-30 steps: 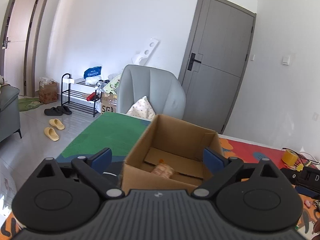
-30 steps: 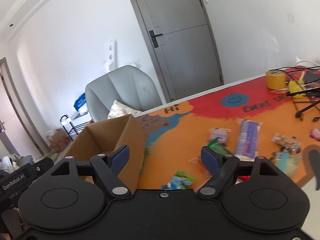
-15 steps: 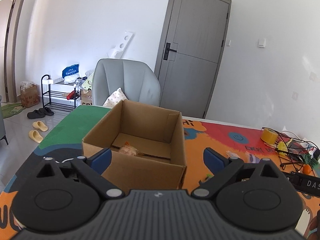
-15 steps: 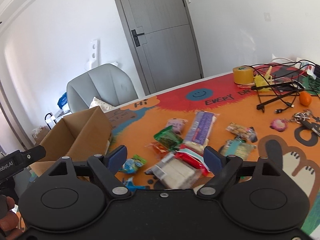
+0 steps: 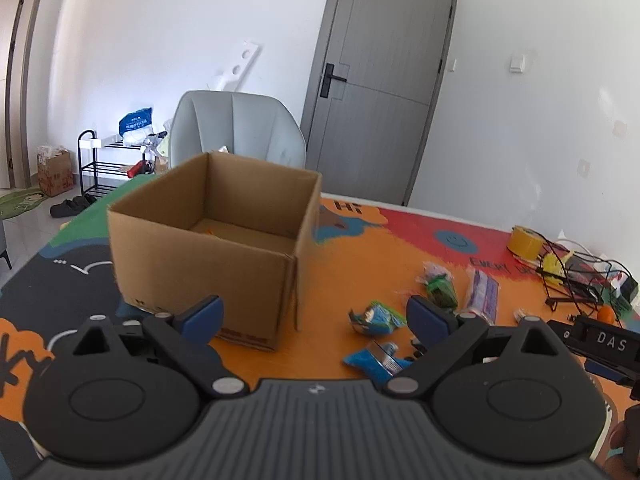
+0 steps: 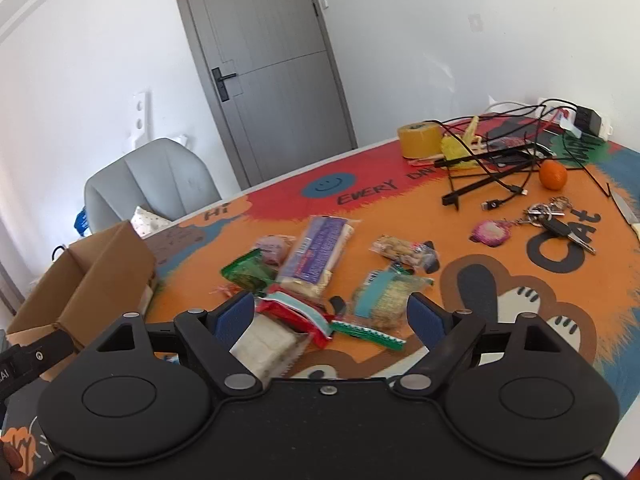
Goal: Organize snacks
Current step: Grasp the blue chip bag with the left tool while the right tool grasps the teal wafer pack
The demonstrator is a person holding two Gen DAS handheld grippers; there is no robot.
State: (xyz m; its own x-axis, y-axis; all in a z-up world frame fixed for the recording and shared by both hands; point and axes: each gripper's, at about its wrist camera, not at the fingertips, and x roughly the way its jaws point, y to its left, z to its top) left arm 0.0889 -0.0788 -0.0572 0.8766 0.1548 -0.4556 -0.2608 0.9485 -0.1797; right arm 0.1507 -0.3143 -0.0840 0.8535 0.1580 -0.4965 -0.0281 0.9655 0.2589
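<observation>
At twelve o'clock of the spread, empty right gripper, crinkly foil snack packets are scattered, awaiting the open brown cardboard box.

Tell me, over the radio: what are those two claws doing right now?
Left gripper open, empty, facing cardboard box. Right gripper open, empty, over snack pile. Nothing blocking; cables and keys lie off to the side.

We're in a bright room with plain white walls and a grey door with a black handle. A grey chair sits behind the surface, which has a colourful cartoon mat. Off left there's a black shoe rack, slippers on the pale tiled floor.
</observation>
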